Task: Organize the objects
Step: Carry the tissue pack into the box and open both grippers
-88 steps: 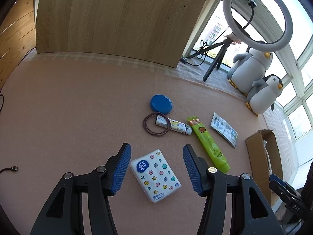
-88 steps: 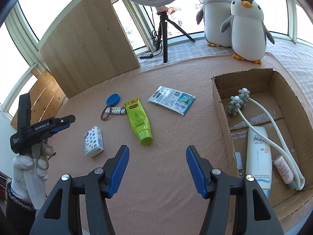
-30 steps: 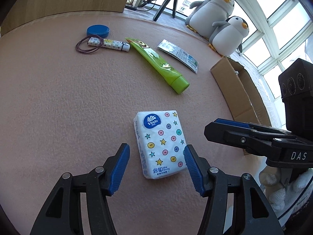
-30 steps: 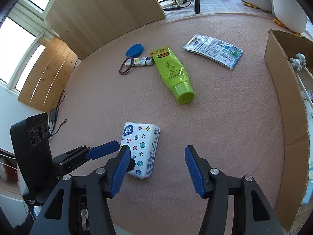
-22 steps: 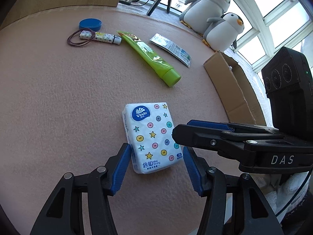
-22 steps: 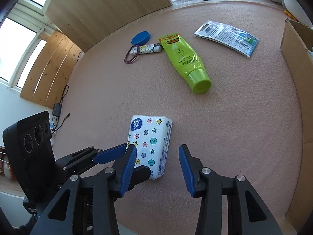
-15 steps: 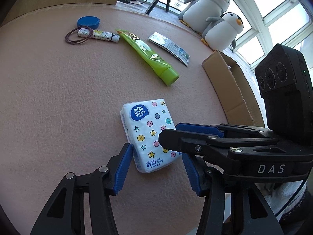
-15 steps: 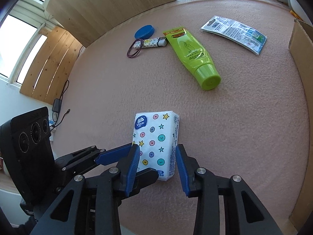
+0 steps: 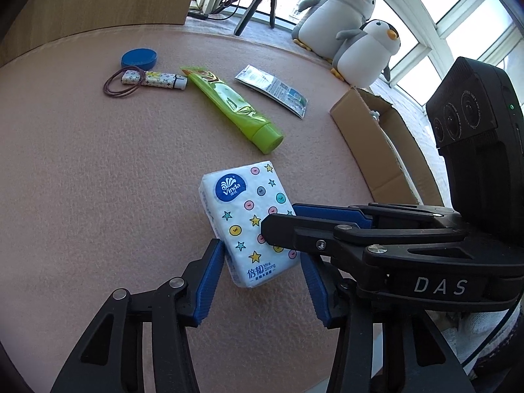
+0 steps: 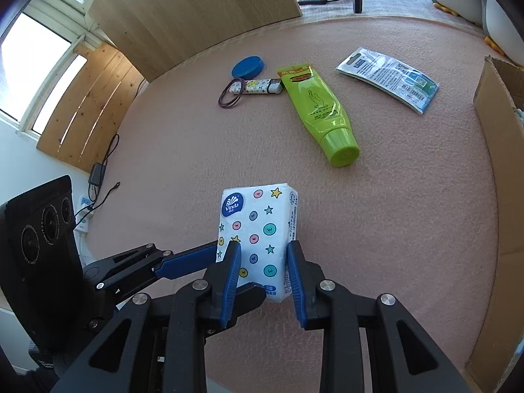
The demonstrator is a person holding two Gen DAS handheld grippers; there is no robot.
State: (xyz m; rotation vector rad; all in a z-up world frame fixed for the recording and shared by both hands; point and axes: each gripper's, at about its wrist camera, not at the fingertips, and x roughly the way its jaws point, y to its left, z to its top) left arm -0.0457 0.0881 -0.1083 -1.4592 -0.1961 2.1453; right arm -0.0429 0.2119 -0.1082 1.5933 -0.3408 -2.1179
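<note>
My right gripper (image 10: 263, 275) clenched on tissue pack (image 10: 258, 229), left gripper (image 9: 262, 281) spread around it, pink carpet (image 10: 409, 180) beneath, wooden panel (image 10: 196, 9) beyond

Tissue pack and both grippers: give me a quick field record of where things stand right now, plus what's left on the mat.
tissue pack: on the pink mat, near end between both grippers
right gripper: jaws narrow, pads at the pack's long sides; firm clamp not confirmed
left gripper: open, straddling the pack's near end
overlap: right gripper's fingers cross above the left's right finger
green tube: flat, cap toward the cameras
sachet: flat, beside the cardboard box
patterned small tube: end inside the hair ties
blue lid: behind them
</note>
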